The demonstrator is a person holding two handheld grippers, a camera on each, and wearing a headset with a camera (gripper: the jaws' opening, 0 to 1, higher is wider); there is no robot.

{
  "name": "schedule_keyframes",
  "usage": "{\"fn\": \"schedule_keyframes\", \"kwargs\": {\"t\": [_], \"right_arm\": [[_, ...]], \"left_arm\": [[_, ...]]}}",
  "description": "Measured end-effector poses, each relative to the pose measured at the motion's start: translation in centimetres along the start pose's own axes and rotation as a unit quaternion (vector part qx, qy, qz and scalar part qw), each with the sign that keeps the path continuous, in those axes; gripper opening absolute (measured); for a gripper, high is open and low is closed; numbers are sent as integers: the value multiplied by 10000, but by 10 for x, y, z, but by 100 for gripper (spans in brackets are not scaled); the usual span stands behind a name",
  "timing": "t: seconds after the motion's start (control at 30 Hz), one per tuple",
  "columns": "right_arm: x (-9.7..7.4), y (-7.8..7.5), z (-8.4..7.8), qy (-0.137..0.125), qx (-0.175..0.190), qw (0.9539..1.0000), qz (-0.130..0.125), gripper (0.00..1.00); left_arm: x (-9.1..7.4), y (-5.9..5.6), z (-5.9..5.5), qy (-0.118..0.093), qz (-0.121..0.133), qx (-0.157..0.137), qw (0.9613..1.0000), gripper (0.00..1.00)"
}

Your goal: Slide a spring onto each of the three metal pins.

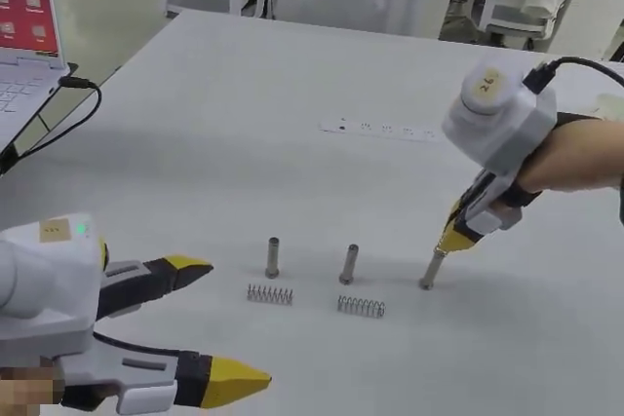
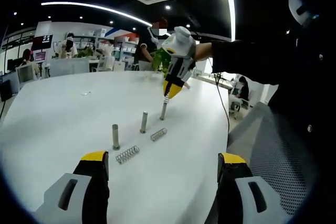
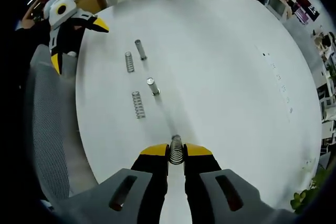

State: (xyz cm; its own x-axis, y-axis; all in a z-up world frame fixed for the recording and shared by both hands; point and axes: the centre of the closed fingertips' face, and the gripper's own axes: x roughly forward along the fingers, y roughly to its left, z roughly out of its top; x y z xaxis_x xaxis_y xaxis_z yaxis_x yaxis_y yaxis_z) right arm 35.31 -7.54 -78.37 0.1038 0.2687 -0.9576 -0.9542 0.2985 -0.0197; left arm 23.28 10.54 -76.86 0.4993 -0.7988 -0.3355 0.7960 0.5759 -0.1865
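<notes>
One spring [image 3: 177, 150] clamped in the right gripper [image 1: 456, 239], seemingly over the pin [image 1: 430, 270] below, could snag and tip it; left gripper [image 1: 239, 321] gapes.

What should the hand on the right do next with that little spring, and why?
Probably ease the right hand-held gripper straight down. It is shut on a spring and sits at the top of the pin nearest it. Lowering it should slide the spring down along that pin before the jaws let go.
</notes>
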Motion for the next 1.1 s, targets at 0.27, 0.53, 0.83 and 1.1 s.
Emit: {"fn": "schedule_keyframes", "kwargs": {"t": [0.27,0.53,0.83,1.1], "right_arm": [[7,-1,-2,59,27,10000,50,9],[19,0,-4,163,19,9998,75,9],[34,-1,-6,273,22,9996,79,9],[45,-1,-9,292,104,9994,120,9]], "left_arm": [[-1,0,0,8,19,-14,10000,82],[0,0,1,3,29,-10,10000,82],[0,0,1,10,31,-10,10000,82],[0,1,1,8,41,-11,10000,81]]}}
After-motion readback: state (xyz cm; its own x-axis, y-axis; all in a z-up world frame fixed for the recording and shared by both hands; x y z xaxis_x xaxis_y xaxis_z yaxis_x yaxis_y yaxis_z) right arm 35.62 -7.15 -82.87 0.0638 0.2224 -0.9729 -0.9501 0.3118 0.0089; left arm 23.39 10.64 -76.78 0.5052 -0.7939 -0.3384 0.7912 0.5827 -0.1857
